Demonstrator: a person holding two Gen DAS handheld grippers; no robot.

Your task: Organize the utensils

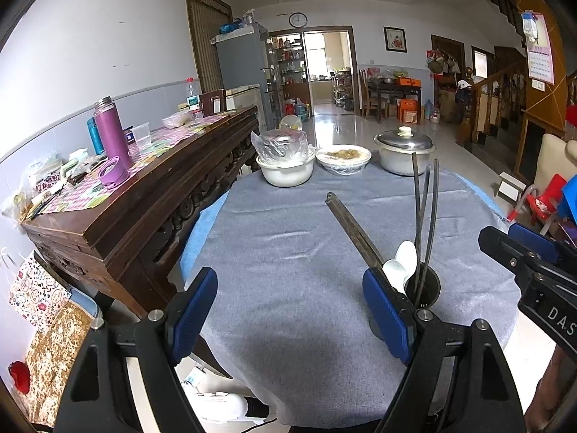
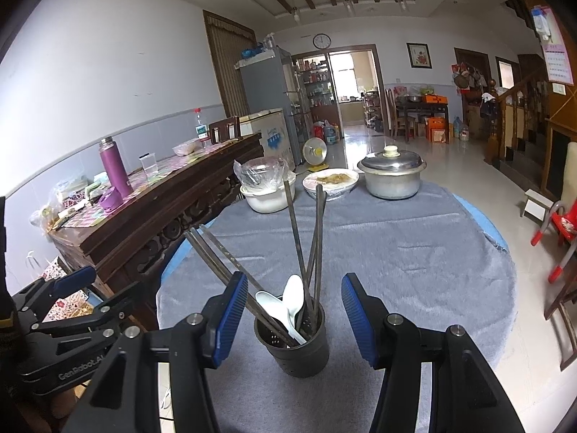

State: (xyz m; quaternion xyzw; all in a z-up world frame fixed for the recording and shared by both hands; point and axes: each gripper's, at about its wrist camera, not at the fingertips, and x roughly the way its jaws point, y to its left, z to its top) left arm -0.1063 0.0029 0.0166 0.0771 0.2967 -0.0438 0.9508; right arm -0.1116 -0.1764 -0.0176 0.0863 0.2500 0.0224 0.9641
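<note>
Utensil holder (image 2: 293, 339): black, upright on the grey tablecloth (image 2: 396, 252), containing chopsticks (image 2: 299, 241) and white spoons (image 2: 285, 306). Right gripper (image 2: 295, 319): jaws apart, flanking holder, untouching. Left gripper (image 1: 288, 310): released, empty.

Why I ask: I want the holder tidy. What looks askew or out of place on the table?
In the black holder, the chopsticks splay apart instead of standing together, and one pair leans far out to the left over the rim. The white spoons sit tilted. Nothing looks spilled or damaged.
</note>
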